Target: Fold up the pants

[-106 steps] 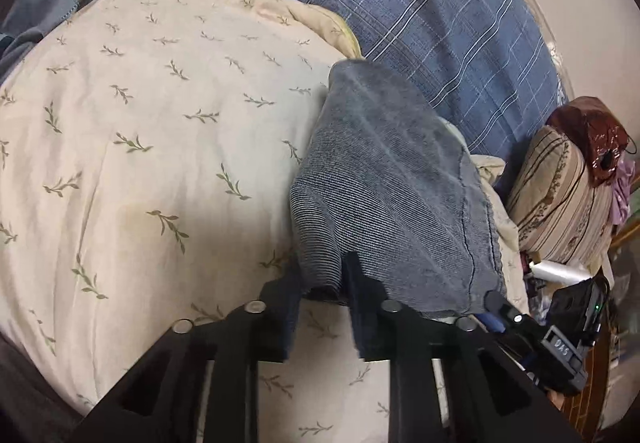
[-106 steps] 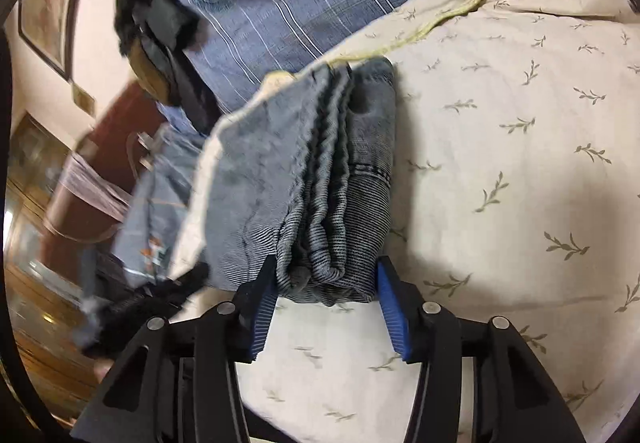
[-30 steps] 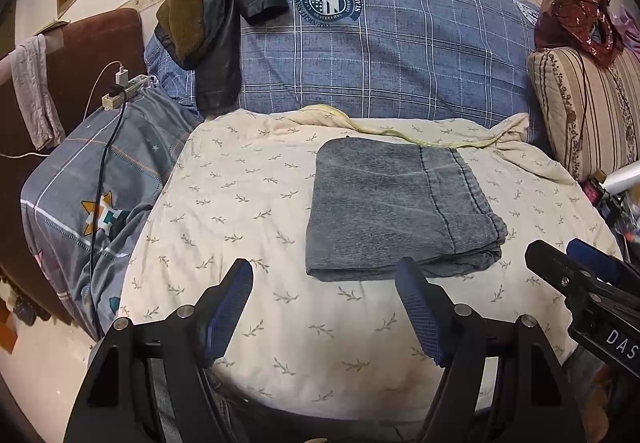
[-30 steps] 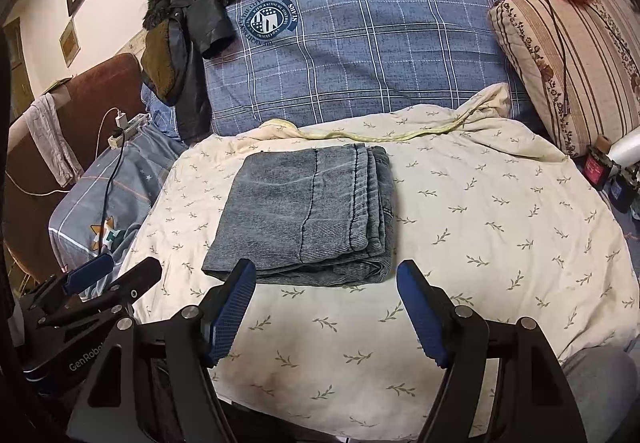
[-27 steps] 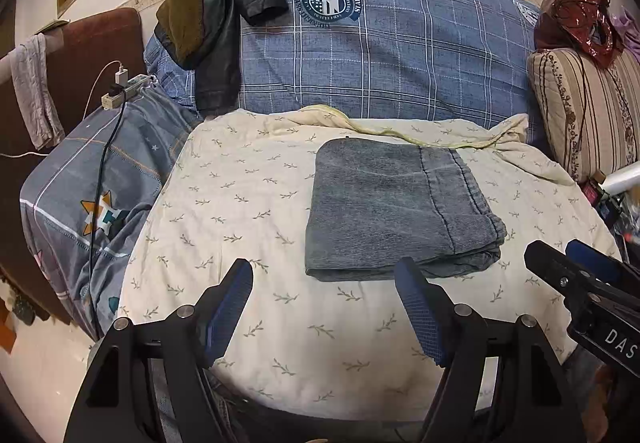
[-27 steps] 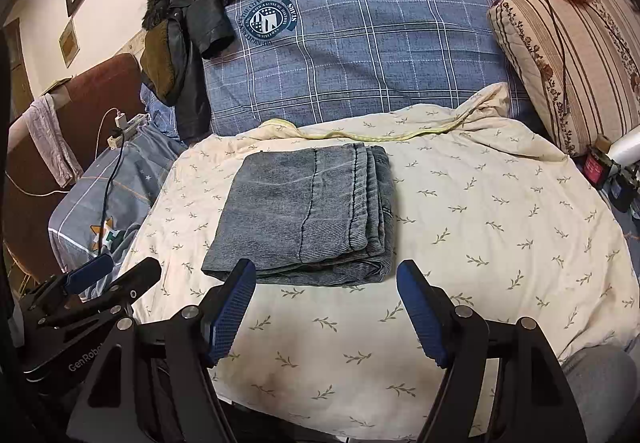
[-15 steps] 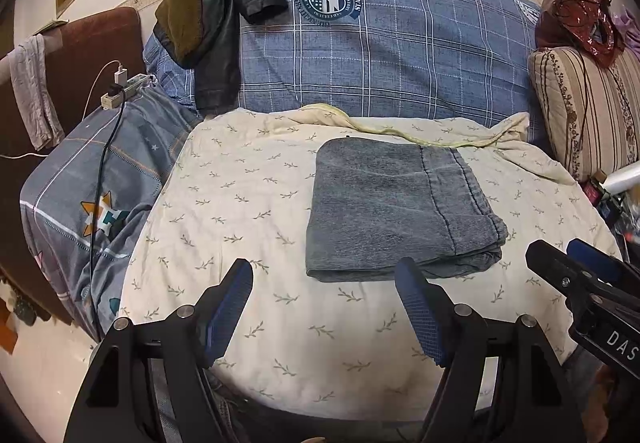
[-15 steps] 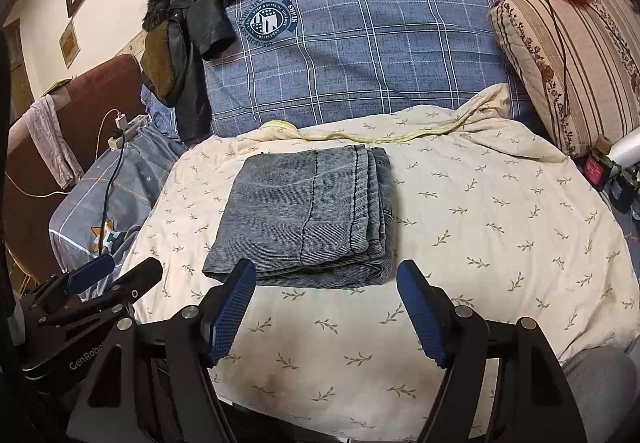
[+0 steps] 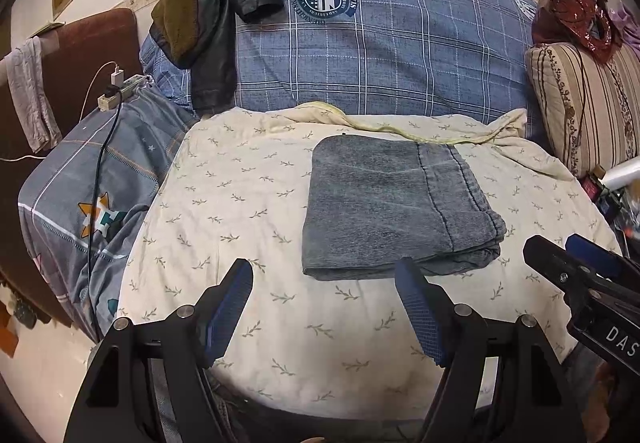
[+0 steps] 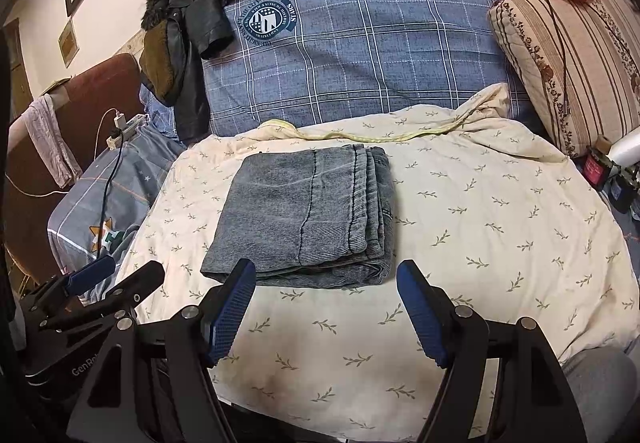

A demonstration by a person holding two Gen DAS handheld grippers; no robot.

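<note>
Evidently finished: the pants (image 10: 308, 211) lie folded square on the quilt (image 10: 500, 227) at twelve o'clock, left gripper (image 9: 324, 307) and right gripper (image 10: 324, 307) released, empty, drawn clear.

Folded pants (image 10: 304, 219) on quilt (image 10: 500, 227); right gripper (image 10: 324, 307) spread.

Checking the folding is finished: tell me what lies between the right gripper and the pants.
Only bare leaf-print quilt separates the right gripper from the folded pants, per the right wrist view.

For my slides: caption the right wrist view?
Open right tongs hover before folded grey pants lying on a leaf-print quilt.
</note>
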